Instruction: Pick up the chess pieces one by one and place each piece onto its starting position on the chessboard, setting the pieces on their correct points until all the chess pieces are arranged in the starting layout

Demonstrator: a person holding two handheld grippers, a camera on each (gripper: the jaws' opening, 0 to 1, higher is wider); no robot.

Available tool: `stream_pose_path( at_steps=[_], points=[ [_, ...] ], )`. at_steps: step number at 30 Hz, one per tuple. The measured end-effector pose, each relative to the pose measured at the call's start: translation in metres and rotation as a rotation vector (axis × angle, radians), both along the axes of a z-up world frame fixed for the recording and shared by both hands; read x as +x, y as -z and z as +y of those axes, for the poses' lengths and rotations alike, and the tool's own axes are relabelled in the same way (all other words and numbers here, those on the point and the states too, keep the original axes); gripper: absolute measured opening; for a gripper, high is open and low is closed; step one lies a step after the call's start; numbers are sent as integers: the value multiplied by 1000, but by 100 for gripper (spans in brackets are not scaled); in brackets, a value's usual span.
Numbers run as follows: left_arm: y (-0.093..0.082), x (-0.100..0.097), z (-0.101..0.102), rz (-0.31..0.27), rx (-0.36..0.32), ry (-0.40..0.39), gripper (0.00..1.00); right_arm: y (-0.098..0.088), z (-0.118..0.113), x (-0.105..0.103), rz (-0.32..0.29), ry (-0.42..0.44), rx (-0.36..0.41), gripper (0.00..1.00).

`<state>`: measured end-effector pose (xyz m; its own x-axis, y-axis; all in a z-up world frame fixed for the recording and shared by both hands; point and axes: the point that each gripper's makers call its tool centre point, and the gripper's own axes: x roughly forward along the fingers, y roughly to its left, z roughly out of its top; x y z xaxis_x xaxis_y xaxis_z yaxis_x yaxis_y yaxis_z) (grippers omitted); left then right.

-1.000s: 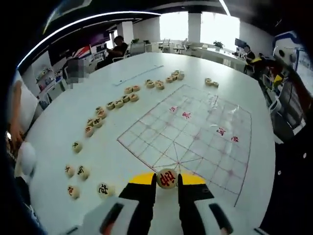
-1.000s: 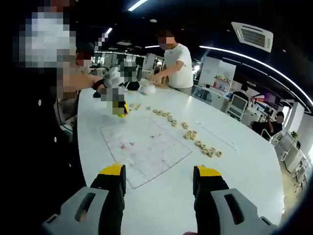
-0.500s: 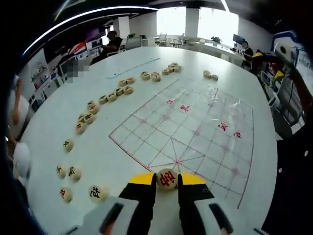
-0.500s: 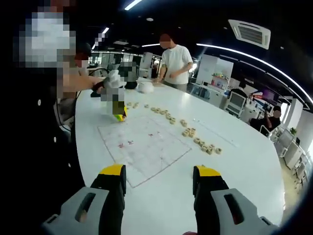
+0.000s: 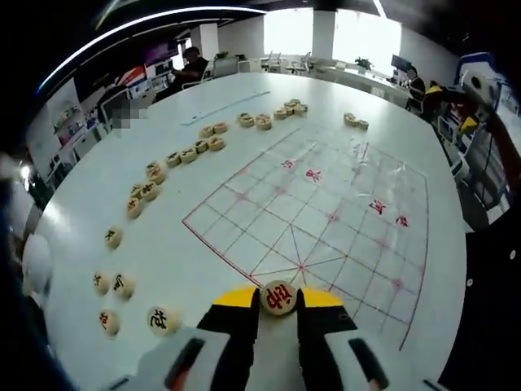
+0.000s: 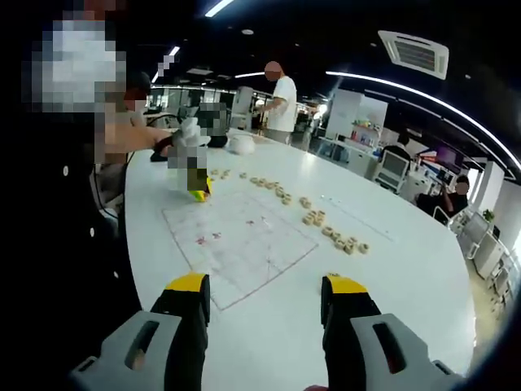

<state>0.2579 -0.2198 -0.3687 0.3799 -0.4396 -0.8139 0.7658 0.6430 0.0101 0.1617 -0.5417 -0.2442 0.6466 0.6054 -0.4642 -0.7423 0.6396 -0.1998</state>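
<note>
Now holding: our left gripper (image 5: 278,303) is closed on a red-marked chess piece (image 5: 278,297), above the chessboard (image 5: 326,220) near edge
Placing it well: we should centre the piece over the palace's edge point, lower flat, then release
Right gripper (image 6: 266,297): jaws wide apart, nothing between them
Left gripper view adds: loose pieces (image 5: 151,191) strewn beside the board
Right gripper view adds: a standing person (image 6: 283,102) at the table's (image 6: 391,277) far end

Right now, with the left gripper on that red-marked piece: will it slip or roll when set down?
Probably not. The chess piece looks like a flat wooden disc, pinched across its rim by the left gripper, so the grip seems firm. Laid flat on the chessboard, apparently a thin sheet, it should sit without rolling, though it might slide.
</note>
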Motion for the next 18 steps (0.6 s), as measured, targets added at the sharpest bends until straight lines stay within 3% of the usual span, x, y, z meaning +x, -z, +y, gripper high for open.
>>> stream_pose_path(
  at_steps=[4, 10, 18],
  points=[
    [-2, -2, 1, -7, 5, 6, 33, 0, -1, 0, 0, 1, 6, 56],
    [-15, -11, 0, -23, -42, -8, 34, 0, -1, -1, 0, 5, 9, 56],
    [-51, -20, 3, -122, -128, -60, 37, 1, -3, 0, -6, 13, 20, 56]
  ],
)
